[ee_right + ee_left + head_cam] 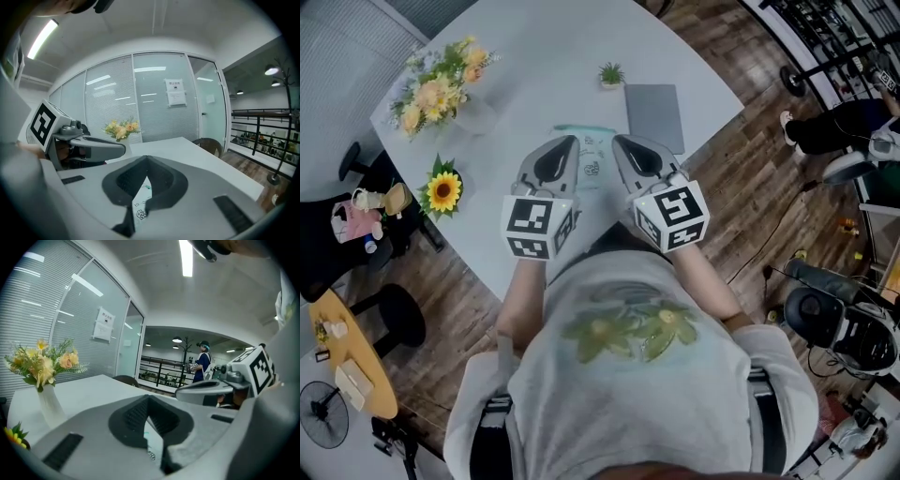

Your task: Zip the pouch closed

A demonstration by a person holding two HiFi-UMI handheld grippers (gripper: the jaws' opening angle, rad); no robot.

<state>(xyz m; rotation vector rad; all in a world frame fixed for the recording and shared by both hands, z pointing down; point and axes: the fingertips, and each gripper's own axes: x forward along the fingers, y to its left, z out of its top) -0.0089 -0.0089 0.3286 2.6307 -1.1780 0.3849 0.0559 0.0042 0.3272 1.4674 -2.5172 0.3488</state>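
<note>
Pouch [592, 159] and tools are apart at this moment. Nearest, in front of the person's chest, the left gripper [572, 142] and the right gripper [619, 142] are held side by side above the near edge of the white table [534, 56]. Each has its jaws pressed together on nothing, and only the tabletop and the pouch show through the gaps. Held clear like this, neither can be working the zip. Just beyond and between their tips the pouch lies flat on the table, its teal zip edge [584, 129] on the far side; whether that zip is fully run I cannot tell. Farther right lies a grey pad [654, 114], then a small potted plant [610, 74]. A bouquet [441, 89] stands far left.
</note>
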